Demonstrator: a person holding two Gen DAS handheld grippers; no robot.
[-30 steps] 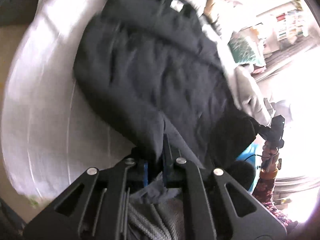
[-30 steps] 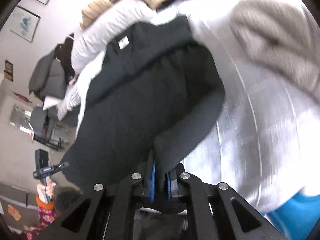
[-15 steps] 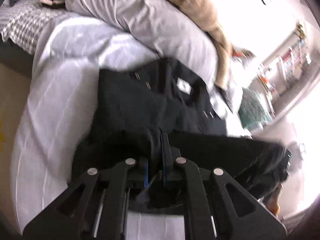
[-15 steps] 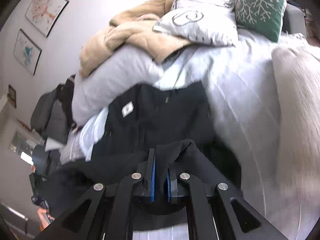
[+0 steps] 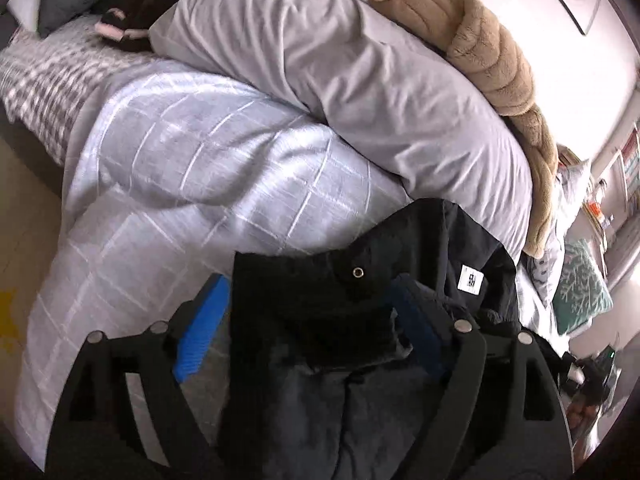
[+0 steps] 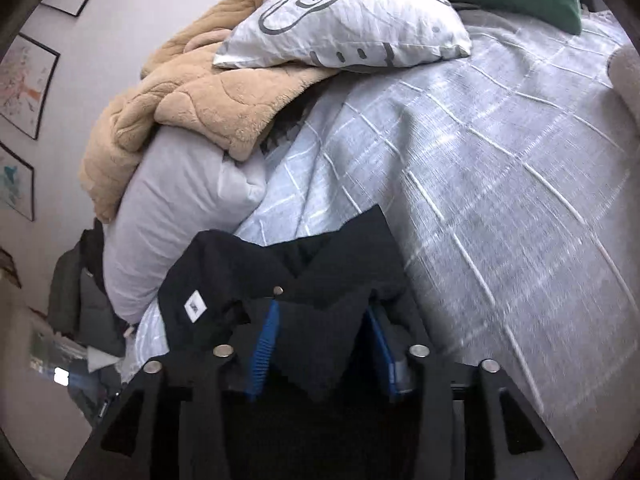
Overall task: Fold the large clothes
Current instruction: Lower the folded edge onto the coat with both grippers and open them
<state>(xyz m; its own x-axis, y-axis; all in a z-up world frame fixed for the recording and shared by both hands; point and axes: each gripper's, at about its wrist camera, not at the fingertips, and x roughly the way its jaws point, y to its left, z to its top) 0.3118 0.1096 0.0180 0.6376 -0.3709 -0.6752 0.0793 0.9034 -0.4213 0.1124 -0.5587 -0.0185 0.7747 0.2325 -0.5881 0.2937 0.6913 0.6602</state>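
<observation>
Black fabric, a large dark garment (image 5: 320, 320), is seen lying on the grey checked bedspread (image 5: 180, 168), just below the long pale pillow (image 5: 360, 80) that serves here as the landmark. Half a second ago both grippers were clamped on a raised edge of this cloth; now that edge has been carried forward and laid over the part of the garment nearest the pillow, and both grips have been released.

To the left of the pillow's lower end, the left gripper (image 5: 310, 308) is shown with its blue-padded fingers (image 5: 202, 328) spread wide, the folded edge with its metal snap (image 5: 357, 272) resting loosely between them. The white label (image 5: 470, 279) lies just below the pillow.

Further right, below the pillow's other end in the right wrist view, the right gripper (image 6: 322, 328) is likewise seen spread apart, one blue pad (image 6: 264, 344) exposed, with the dark cloth (image 6: 312, 340) draped between the fingers but not pinched. The tan fleece blanket (image 6: 192, 108) is heaped on the pillow (image 6: 180, 208), well clear of the garment.

One fold is judged to have been completed. The next step is probably withdrawal of both grippers without dragging the upper layer, then a regrasp for a further fold.
</observation>
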